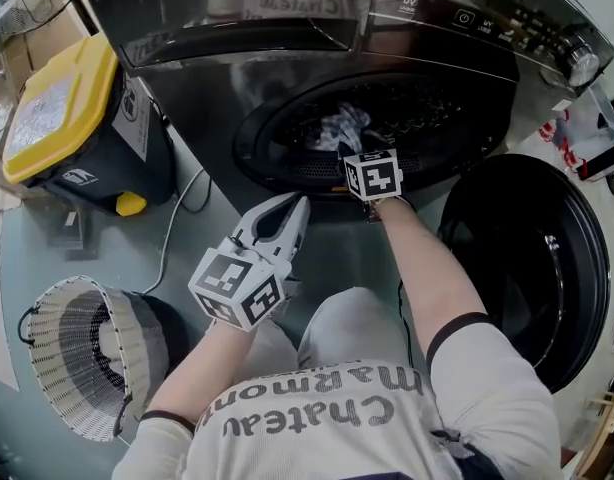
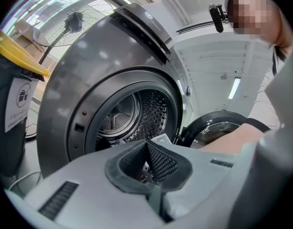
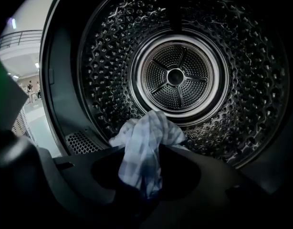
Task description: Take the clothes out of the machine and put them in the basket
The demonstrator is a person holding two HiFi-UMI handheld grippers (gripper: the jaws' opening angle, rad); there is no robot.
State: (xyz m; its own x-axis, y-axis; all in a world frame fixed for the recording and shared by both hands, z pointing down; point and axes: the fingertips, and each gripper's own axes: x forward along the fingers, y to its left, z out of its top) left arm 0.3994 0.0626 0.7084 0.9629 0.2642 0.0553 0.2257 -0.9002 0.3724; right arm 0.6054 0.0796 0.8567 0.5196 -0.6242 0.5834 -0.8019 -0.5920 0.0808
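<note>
Down at the open machine (image 1: 217, 118) in the head view, the right hand-held gripper (image 1: 359, 153) reaches into the drum mouth, its marker cube just at the rim. A crumpled pale cloth (image 1: 339, 128) lies inside the drum, right at that gripper's tip. The left hand-held gripper (image 1: 292, 210) hangs in front of the machine, clear of the opening, white jaws drawn together. The round dark door (image 1: 527, 258) stands swung open at the right. Lower left on the floor sits the basket (image 1: 47, 308), ribbed and pale. A yellow-lidded bin (image 1: 62, 108) stands left of the machine.

Over to the left gripper view: the left hand-held gripper (image 2: 147, 146) has its mesh pads meeting at the tips, with nothing caught between them. Beyond it you see the grey front of the machine (image 2: 65, 104) and its perforated drum, with the open door (image 2: 218, 128) off to the right.

Now the right gripper view, looking straight into the drum (image 3: 175, 75), all dimpled metal. The right hand-held gripper (image 3: 149, 151) is clamped on the cloth (image 3: 146, 130). It's a light fabric in a faint blue-and-white check, gathered into soft folds. It rises in a bunched peak above the jaws, and a narrow tail drops down between them. One fold spreads left over the jaw edge. The rest sits low at the drum's front lip.
</note>
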